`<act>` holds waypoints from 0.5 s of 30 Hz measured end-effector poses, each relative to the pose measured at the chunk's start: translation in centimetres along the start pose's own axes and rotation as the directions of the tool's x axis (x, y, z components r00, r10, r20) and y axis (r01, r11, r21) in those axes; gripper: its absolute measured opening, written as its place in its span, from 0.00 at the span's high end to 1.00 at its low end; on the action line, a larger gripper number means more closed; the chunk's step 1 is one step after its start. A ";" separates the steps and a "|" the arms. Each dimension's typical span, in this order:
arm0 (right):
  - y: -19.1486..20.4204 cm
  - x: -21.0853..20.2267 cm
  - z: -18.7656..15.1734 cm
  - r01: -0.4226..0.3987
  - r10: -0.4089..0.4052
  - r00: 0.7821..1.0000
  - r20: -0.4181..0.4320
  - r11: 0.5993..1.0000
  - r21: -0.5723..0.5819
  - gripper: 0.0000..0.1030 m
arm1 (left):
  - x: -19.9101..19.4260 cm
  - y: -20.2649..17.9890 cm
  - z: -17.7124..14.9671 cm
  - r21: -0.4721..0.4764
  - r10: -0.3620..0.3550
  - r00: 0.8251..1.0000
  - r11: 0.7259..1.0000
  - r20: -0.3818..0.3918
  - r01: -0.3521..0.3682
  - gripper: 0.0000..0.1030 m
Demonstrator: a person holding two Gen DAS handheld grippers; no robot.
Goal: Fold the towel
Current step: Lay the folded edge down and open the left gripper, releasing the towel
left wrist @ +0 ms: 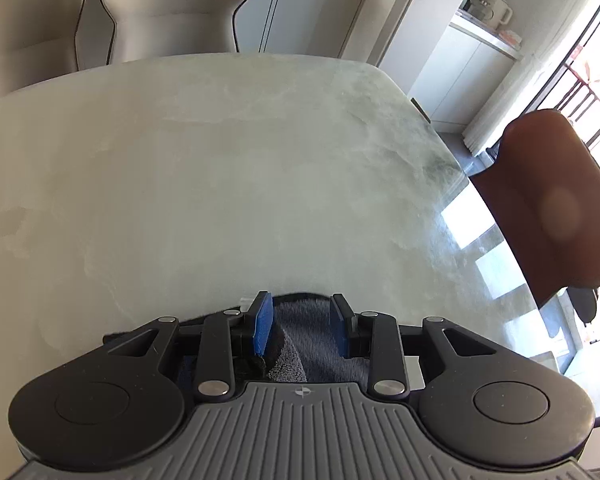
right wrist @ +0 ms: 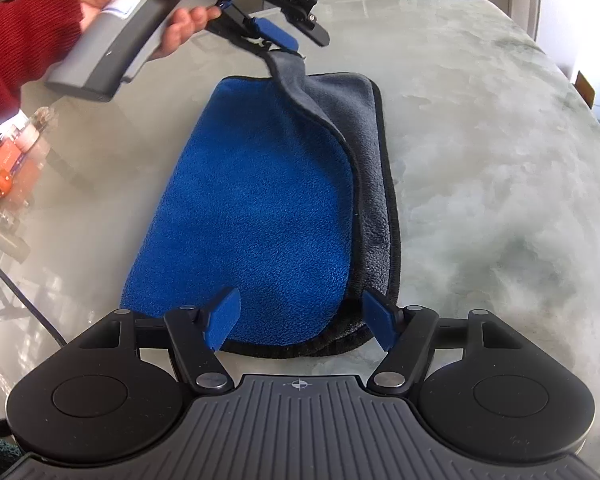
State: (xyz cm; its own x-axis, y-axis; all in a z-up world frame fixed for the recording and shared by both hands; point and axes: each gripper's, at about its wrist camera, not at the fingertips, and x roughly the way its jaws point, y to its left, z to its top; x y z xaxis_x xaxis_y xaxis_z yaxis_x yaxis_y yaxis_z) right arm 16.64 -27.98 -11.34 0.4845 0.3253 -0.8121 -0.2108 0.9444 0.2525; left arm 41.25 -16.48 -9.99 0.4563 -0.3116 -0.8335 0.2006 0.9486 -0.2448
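A towel (right wrist: 260, 200), blue on one side and grey on the other with a dark hem, lies folded lengthwise on the marble table (right wrist: 480, 160). Its far corner is lifted off the table as a grey strip up to my left gripper (right wrist: 280, 38), held by a hand in a red sleeve. In the left wrist view the jaws of the left gripper (left wrist: 302, 320) stand narrow, with bunched grey towel (left wrist: 300, 332) filling the space between them. My right gripper (right wrist: 300, 320) hovers open over the towel's near edge, one pad on either side of the blue layer.
Two pale upholstered chairs (left wrist: 172, 8) stand behind the table's far edge, and a brown chair (left wrist: 552, 208) stands at its right side. Small boxes and bottles (right wrist: 4, 160) sit at the left edge of the right wrist view. Bare marble (left wrist: 220, 160) stretches beyond the towel.
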 end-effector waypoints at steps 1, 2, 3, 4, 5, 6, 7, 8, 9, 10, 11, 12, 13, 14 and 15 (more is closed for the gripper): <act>0.0 0.0 0.1 0.001 -0.001 1.000 0.004 1.000 0.001 0.33 | 0.1 0.0 0.2 0.001 0.001 1.000 1.000 0.005 -0.001 0.69; -0.2 -0.1 0.0 0.000 0.000 1.000 0.006 1.000 0.001 0.33 | 0.2 0.0 0.4 0.008 0.004 1.000 1.000 0.012 -0.005 0.69; -0.2 -0.1 0.1 0.002 -0.002 1.000 0.011 1.000 0.003 0.33 | 0.2 -0.1 0.5 0.014 0.008 1.000 1.000 0.020 -0.008 0.69; -0.2 -0.1 0.2 0.004 -0.004 1.000 0.015 1.000 0.004 0.33 | 0.2 0.0 0.6 0.024 0.015 0.999 1.000 0.031 -0.015 0.69; -0.2 -0.1 0.3 0.001 -0.001 1.000 0.019 1.000 0.004 0.33 | 0.2 0.0 0.7 0.034 0.021 0.999 0.999 0.042 -0.023 0.68; -0.2 -0.1 0.4 -0.005 0.005 1.000 0.025 1.000 0.000 0.33 | 0.2 0.0 0.7 0.037 0.023 0.999 0.999 0.043 -0.025 0.67; -0.2 -0.1 0.5 -0.011 0.011 0.999 0.030 1.000 -0.004 0.33 | 0.3 0.0 0.7 0.041 0.026 0.999 0.999 0.042 -0.028 0.67; -0.2 -0.1 0.6 -0.016 0.017 0.999 0.036 1.000 -0.008 0.33 | 0.2 0.0 0.6 0.051 0.031 0.999 0.998 0.043 -0.033 0.67; -0.1 0.1 0.8 -0.019 0.020 0.999 0.037 1.000 -0.015 0.32 | 0.2 0.1 0.2 0.062 0.036 0.999 0.997 0.040 -0.039 0.67; -0.1 0.3 0.9 -0.015 0.016 0.999 0.033 1.000 -0.018 0.32 | 0.2 0.1 -0.2 0.073 0.041 0.998 0.996 0.037 -0.044 0.66; -0.2 0.5 1.0 -0.010 0.011 1.000 0.029 1.000 -0.017 0.32 | 0.2 0.2 -0.7 0.082 0.045 0.998 0.996 0.035 -0.047 0.66; -0.2 0.7 1.1 -0.005 0.005 1.000 0.025 1.000 -0.015 0.32 | 0.2 0.4 -1.1 0.091 0.048 0.998 0.995 0.033 -0.051 0.66; -0.3 0.8 1.2 -0.007 0.007 1.000 0.024 1.000 -0.010 0.32 | 0.2 0.5 -1.6 0.101 0.051 0.998 0.993 0.031 -0.054 0.66; -0.3 0.8 1.4 -0.012 0.012 1.000 0.027 1.000 -0.010 0.32 | 0.1 0.8 -1.9 0.101 0.041 0.998 0.994 0.038 -0.044 0.66; -0.4 0.8 1.6 -0.017 0.018 0.999 0.029 1.000 -0.010 0.32 | -0.1 1.1 -2.3 0.094 0.030 0.998 0.995 0.047 -0.035 0.66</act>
State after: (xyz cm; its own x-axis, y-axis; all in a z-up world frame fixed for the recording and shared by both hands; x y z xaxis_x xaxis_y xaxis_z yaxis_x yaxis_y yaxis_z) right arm 18.44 -27.98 -11.28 0.5051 0.3431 -0.7919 -0.2279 0.9380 0.2610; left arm 39.45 -15.25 -11.31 0.5027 -0.2849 -0.8162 0.2651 0.9494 -0.1681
